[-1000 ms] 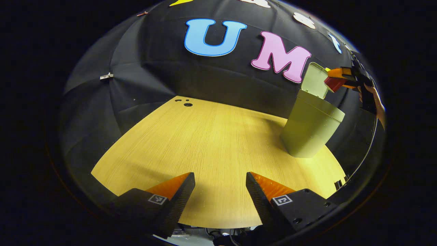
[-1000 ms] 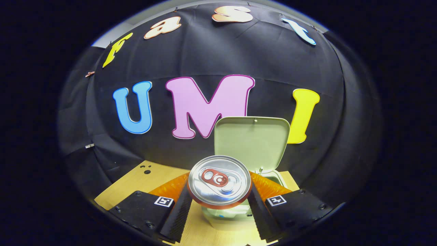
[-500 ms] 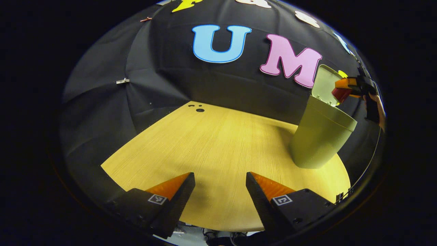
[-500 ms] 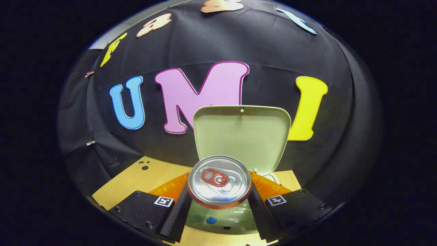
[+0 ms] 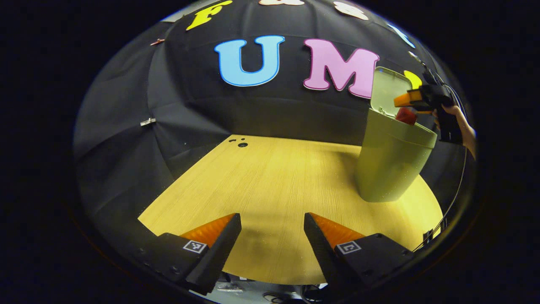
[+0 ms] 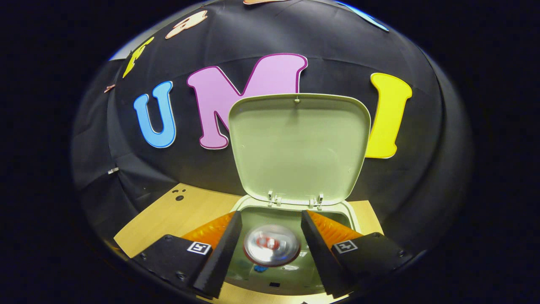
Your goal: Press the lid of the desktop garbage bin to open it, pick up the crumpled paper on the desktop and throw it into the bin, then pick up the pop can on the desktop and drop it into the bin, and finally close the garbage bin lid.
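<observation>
Bin (image 6: 253, 207) lid (image 6: 298, 145) up, pop can (image 6: 271, 251) blurred, free betw. the parted fingers of the right hand-held gripper (image 6: 270, 249) above the bin mouth, prob. dropping in; left hand-held gripper (image 5: 272, 249) open, empty, well apart from bin (image 5: 390, 162) over desk (image 5: 274, 177); remaining: close lid.

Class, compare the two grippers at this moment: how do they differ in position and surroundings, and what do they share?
The right gripper is poised over the open bin, with the can below it; the left gripper sits low over the table, away from the bin. Both have open jaws, holding nothing.
</observation>
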A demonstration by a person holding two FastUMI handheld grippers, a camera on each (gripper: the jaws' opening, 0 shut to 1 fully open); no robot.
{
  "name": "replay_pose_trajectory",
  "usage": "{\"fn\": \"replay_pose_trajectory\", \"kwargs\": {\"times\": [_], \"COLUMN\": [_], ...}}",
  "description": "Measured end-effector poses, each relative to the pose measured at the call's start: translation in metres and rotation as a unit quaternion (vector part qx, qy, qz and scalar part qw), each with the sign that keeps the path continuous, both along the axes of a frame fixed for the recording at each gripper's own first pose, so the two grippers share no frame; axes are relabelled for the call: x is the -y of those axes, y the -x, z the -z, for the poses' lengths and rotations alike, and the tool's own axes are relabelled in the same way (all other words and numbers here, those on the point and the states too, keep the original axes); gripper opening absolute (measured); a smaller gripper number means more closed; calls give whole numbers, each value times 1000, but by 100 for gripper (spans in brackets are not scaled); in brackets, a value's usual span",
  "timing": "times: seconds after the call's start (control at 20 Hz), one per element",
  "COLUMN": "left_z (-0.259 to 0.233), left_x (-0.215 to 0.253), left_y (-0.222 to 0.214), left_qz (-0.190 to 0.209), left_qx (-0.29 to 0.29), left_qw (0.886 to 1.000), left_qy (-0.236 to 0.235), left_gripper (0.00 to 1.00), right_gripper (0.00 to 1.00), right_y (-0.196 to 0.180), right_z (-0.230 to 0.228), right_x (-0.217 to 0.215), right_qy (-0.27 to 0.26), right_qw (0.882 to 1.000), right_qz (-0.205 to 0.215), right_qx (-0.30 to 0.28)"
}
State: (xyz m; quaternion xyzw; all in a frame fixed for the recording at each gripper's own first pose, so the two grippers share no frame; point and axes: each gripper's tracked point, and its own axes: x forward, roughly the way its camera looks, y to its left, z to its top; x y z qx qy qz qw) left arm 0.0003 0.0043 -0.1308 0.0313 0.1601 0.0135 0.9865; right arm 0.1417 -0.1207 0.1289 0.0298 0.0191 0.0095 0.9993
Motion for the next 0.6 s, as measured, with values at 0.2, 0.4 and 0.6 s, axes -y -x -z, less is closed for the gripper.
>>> {"fn": "replay_pose_trajectory", "kwargs": {"times": [0.2, 0.4, 0.6], "left_z": [-19, -37, -33], "left_x": [5, 2, -4], "left_y": [-2, -7, -8], "left_qz": [22, 33, 46], "left_qx": [6, 26, 22], "left_qw": [1000, 999, 999], "left_qy": [4, 5, 1], "left_gripper": [96, 96, 96], "right_gripper": [99, 99, 99], "right_y": [9, 23, 30], "right_z": [-14, -58, -100], "right_x": [4, 16, 17], "right_qy": [-13, -33, -62], "right_qw": [1000, 997, 995], "right_qz": [16, 48, 45], "right_qx": [15, 44, 60]}}
